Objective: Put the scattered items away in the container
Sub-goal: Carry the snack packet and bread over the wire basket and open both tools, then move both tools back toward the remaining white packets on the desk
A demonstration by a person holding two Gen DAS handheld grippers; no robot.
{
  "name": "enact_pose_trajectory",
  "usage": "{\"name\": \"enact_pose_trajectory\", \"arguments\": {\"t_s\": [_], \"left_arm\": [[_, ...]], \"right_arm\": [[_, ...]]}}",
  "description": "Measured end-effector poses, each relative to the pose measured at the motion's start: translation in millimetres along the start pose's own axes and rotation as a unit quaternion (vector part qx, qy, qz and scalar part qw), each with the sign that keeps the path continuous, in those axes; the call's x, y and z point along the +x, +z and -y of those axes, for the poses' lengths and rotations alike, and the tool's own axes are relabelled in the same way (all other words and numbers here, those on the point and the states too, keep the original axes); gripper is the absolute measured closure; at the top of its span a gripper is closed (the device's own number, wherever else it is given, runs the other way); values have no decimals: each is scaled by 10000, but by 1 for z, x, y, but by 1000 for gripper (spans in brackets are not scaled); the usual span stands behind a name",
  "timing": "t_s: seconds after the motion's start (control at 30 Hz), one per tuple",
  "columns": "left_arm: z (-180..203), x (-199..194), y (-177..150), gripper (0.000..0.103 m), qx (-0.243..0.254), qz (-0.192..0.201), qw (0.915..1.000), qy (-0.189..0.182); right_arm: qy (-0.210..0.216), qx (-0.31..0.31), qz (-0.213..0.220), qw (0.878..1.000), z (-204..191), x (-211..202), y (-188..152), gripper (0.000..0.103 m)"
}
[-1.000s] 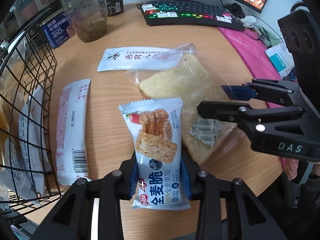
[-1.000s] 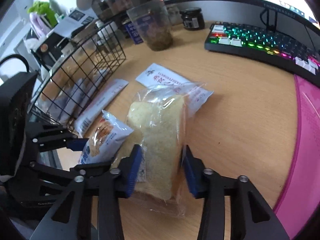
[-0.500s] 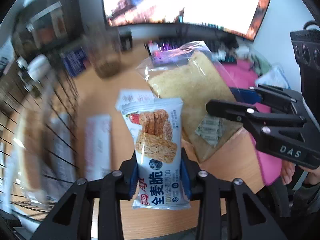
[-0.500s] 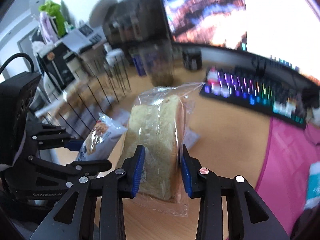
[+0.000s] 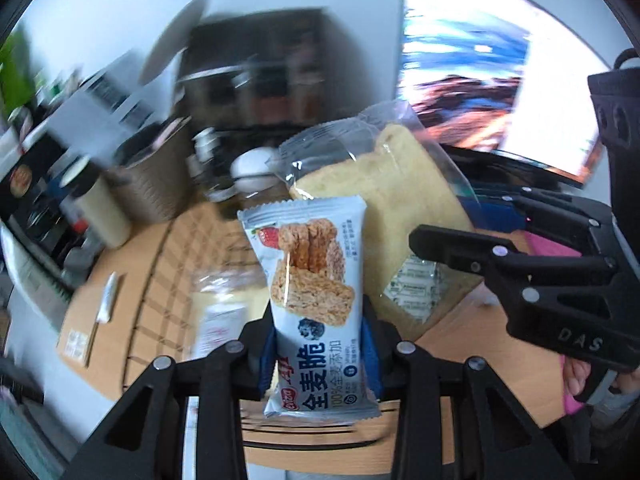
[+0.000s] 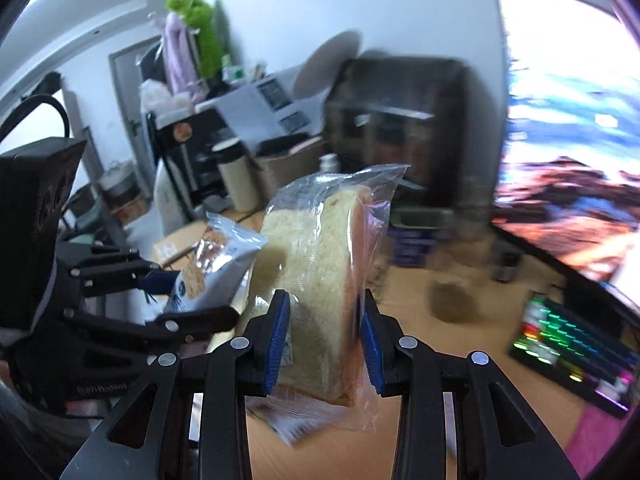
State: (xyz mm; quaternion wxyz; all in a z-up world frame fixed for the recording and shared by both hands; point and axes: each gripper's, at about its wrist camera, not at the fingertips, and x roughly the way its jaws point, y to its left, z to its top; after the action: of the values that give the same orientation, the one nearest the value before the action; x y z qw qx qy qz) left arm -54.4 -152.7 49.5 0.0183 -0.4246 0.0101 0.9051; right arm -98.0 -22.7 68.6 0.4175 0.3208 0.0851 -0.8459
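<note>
The left gripper [image 5: 318, 354] is clamped on a pale blue cereal-bar packet [image 5: 314, 300], and the right gripper [image 6: 322, 334] is clamped on a clear-bagged slice of bread [image 6: 320, 276]. Both items are held above the wooden bench [image 6: 460, 400]. Judging by this, neither is in the container yet; its place is too blurred to tell.

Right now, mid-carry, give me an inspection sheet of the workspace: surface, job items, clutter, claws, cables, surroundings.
Surface: wooden desk, pink mat at its right edge.
Job's things: cereal bar packet and bagged bread slice, both held clear of the desk; container too blurred to confirm.
Clutter: lit keyboard, blurred cup.
Claws: left claw shut on the packet; right claw shut on the bread.
Cables: black cable above the left unit.
Surroundings: monitor, crowded shelves, blurred.
</note>
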Motion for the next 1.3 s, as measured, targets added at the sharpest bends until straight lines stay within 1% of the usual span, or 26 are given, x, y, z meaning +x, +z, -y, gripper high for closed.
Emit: {"name": "enact_pose_trajectory", "arguments": {"t_s": [0.07, 0.13, 0.23, 0.3, 0.33, 0.37, 0.4, 0.5, 0.6, 0.8, 0.93, 1.07, 1.2, 1.3], "left_arm": [[-19, 9, -3, 63, -198, -87, 9998, 13], [-33, 18, -7, 63, -290, -167, 9994, 81], [-43, 28, -11, 62, -381, -313, 9988, 73], [-45, 27, -16, 54, -422, -313, 9986, 72], [-47, 27, -16, 45, -446, -297, 9985, 90], [-48, 25, -17, 43, -474, -272, 9985, 102], [-49, 24, -17, 42, -509, -258, 9983, 123], [-52, 21, -17, 38, -582, -232, 9979, 149], [-51, 19, -17, 38, -593, -231, 9979, 151], [-34, 11, -15, 38, -359, -189, 9990, 173], [-20, 5, -15, 38, -297, -134, 9994, 78], [6, 1, -16, 38, -101, -135, 9998, -101], [42, 4, -16, 38, 253, -185, 9990, -305], [70, 10, -19, 38, 403, -281, 9976, -482]], "right_arm": [[109, -29, -144, 9998, -10, 24, 6, 67], [198, -14, -267, 9994, -17, 43, 7, 67], [263, 20, -383, 9989, -23, 59, 4, 67], [307, 57, -434, 9986, -24, 65, 2, 66], [313, 74, -428, 9986, -23, 66, 1, 65], [294, 84, -396, 9987, -21, 65, -1, 65], [267, 86, -351, 9990, -20, 66, -1, 65], [252, 136, -341, 9990, -18, 65, 0, 58], [265, 167, -269, 9991, -16, 60, 0, 58], [174, 265, -125, 9994, -5, 42, -4, 58], [76, 418, -27, 9991, 9, 21, -12, 58], [-131, 560, 54, 9983, 28, -4, -25, 58], [-329, 752, 105, 9966, 51, -25, -42, 58], [-463, 902, 85, 9948, 69, -37, -57, 58]]}}
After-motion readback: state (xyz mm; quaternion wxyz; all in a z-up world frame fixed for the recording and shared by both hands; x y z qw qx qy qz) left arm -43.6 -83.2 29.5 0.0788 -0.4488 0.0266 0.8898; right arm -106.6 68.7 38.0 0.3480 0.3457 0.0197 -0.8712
